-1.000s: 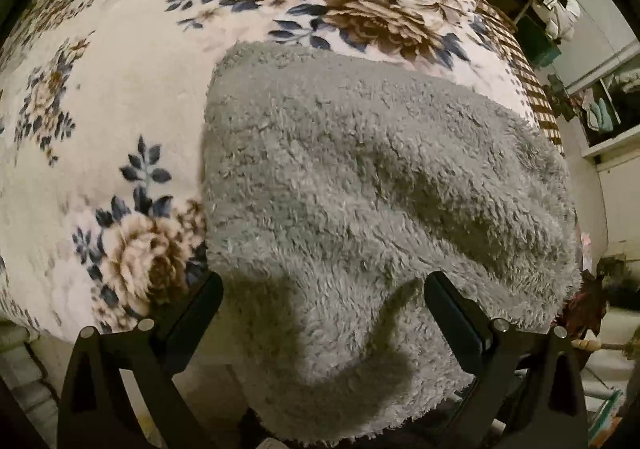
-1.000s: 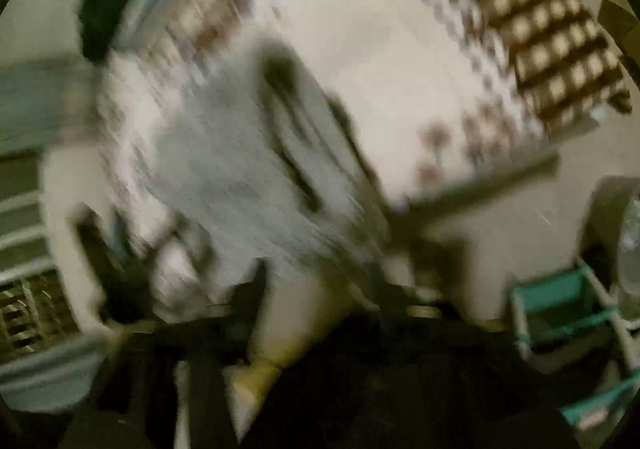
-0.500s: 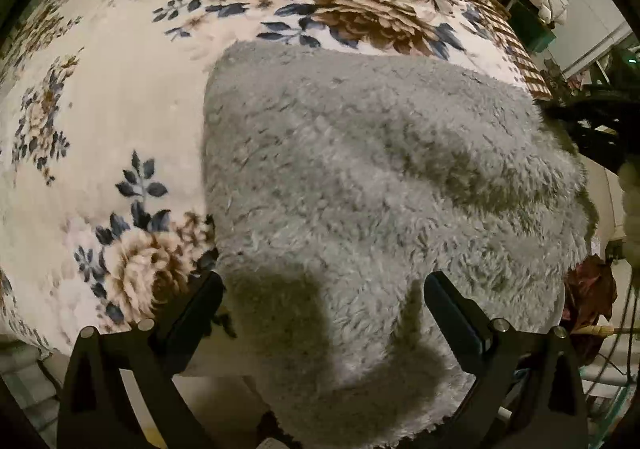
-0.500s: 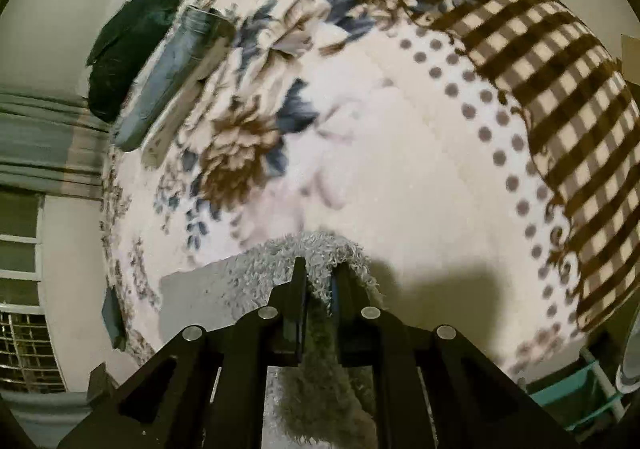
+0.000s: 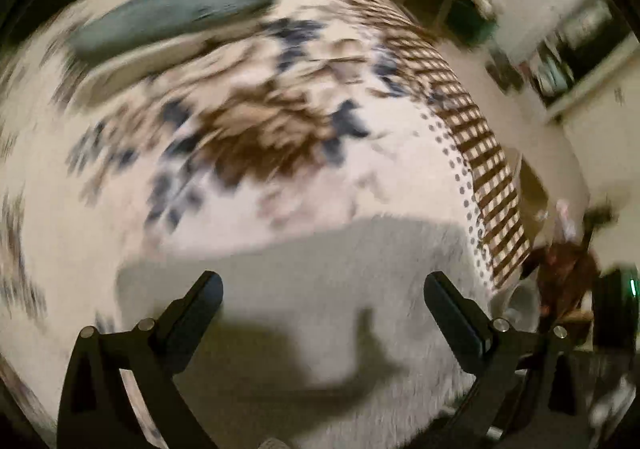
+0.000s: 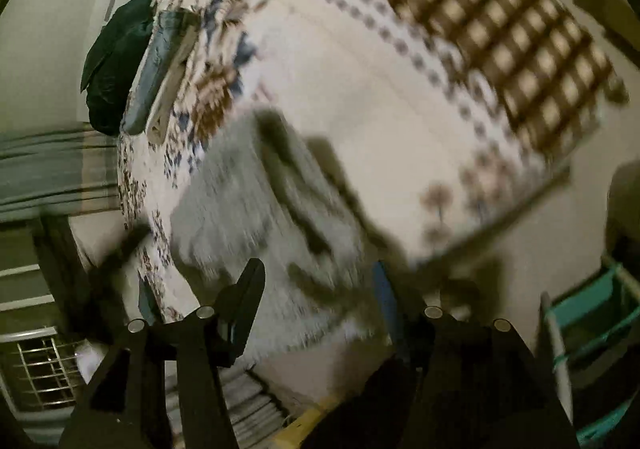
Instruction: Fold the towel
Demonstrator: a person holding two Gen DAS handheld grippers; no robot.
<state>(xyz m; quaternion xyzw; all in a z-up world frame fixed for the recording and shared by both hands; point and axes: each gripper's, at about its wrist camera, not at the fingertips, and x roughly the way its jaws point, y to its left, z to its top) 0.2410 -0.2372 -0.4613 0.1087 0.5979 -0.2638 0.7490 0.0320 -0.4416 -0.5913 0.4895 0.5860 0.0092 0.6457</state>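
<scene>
Towel point(image 5: 360, 289): grey cloth, fluffy pile, matt. Bedspread point(image 5: 280, 137): printed cloth, floral and checked, matt. Left gripper point(image 5: 323, 285) and right gripper point(image 6: 320, 281): black matt plastic fingers with shiny metal pins. Both frames blurred.

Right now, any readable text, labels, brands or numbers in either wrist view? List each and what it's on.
None readable.
The grey towel and floral bedspread carry only patterns, no lettering.
The folded stack at the far end shows no label.
The shelves behind the bed are too blurred to tell whether anything there bears print.
Both grippers, left gripper and right gripper, show no markings.
</scene>
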